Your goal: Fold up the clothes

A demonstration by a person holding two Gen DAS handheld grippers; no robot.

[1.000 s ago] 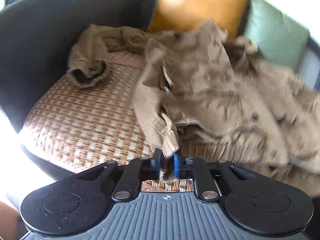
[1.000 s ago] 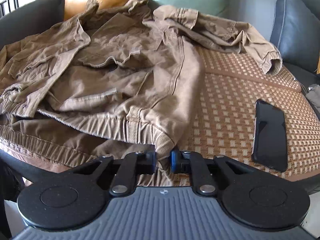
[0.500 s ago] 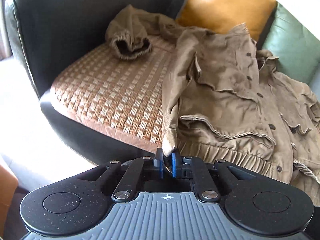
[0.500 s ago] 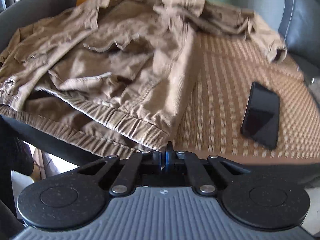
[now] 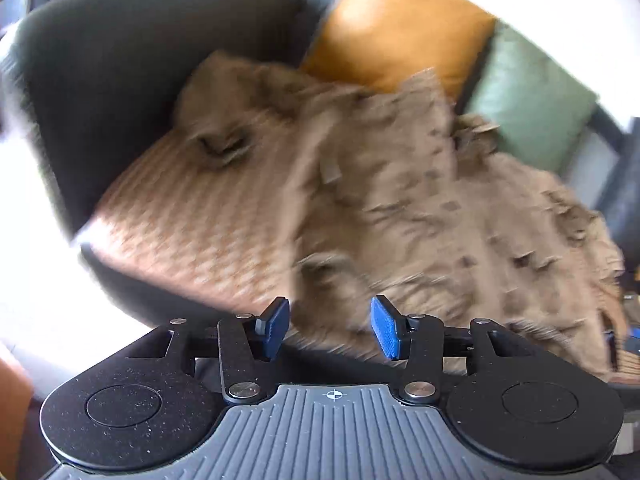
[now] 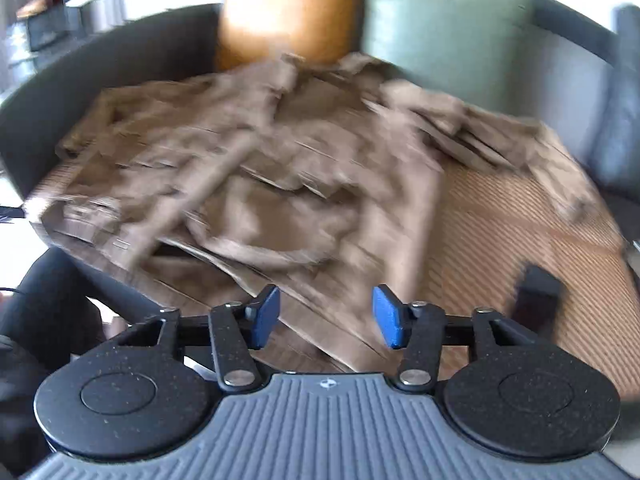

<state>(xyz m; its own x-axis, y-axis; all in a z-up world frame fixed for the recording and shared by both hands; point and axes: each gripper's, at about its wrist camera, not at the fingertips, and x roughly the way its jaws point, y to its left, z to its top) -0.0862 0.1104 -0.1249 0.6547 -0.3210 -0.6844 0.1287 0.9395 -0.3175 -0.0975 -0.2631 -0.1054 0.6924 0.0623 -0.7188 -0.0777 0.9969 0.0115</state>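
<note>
Left wrist view, heavily blurred. Left claw point(image 5: 330, 328) spread wide, blue pads well apart, nothing between them. Tan jacket point(image 5: 400, 216) sprawled on the woven seat mat point(image 5: 192, 224) of a dark sofa, hem edge nearest the claw and hanging toward the mat's front edge, one cuffed sleeve point(image 5: 224, 144) flung toward the mat's back corner. Orange cushion point(image 5: 396, 28) and green cushion point(image 5: 528, 92) propped behind the mat. Claw poised level, just short of the hem, pointing across the mat toward the cushions.

Right wrist view, also smeared. Right claw point(image 6: 326, 318) equally wide, empty. Jacket point(image 6: 256, 184) spread front-up over most of the mat point(image 6: 520, 240), rumpled, flaps loose, other sleeve trailing along the mat's far side. Dark phone point(image 6: 538, 296) lying on bare mat beside the jacket, apart from it. Claw low at the mat's front edge, over the hem.

Likely reason for the layout: garment opened flat so panels can be turned inward. No fold discernible; blur hides finer creases.
</note>
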